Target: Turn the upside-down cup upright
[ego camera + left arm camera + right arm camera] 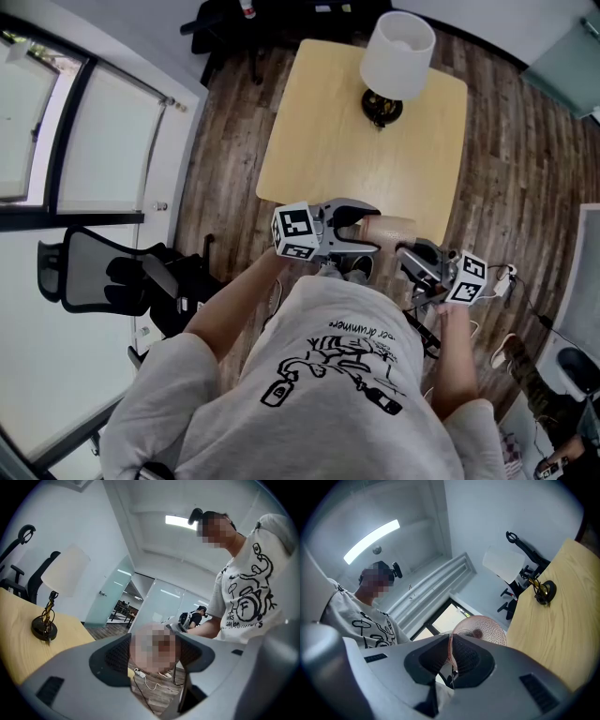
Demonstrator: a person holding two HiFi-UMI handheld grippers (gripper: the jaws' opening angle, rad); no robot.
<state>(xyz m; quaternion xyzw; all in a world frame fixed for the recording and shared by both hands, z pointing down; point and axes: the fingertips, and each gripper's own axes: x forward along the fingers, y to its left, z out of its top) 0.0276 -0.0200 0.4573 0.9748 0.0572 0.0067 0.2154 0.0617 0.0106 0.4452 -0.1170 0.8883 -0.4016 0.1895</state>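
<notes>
A pink dimpled cup (392, 228) lies level in the air just off the near edge of the wooden table (309, 122), between my two grippers. My right gripper (405, 251) is shut on its rim: in the right gripper view the thin pink wall (451, 645) is pinched between the pads, with the cup's body (483, 629) beyond. My left gripper (368, 231) stands wide around the cup's other end. In the left gripper view the cup (152, 648), under a mosaic patch, fills the whole gap between the pads (117, 656).
A table lamp with a white shade (397, 56) and a dark round base (382, 108) stands at the table's far side. A black office chair (94, 267) is on the left by the window. Cables and a plug strip (502, 277) lie on the wood floor to the right.
</notes>
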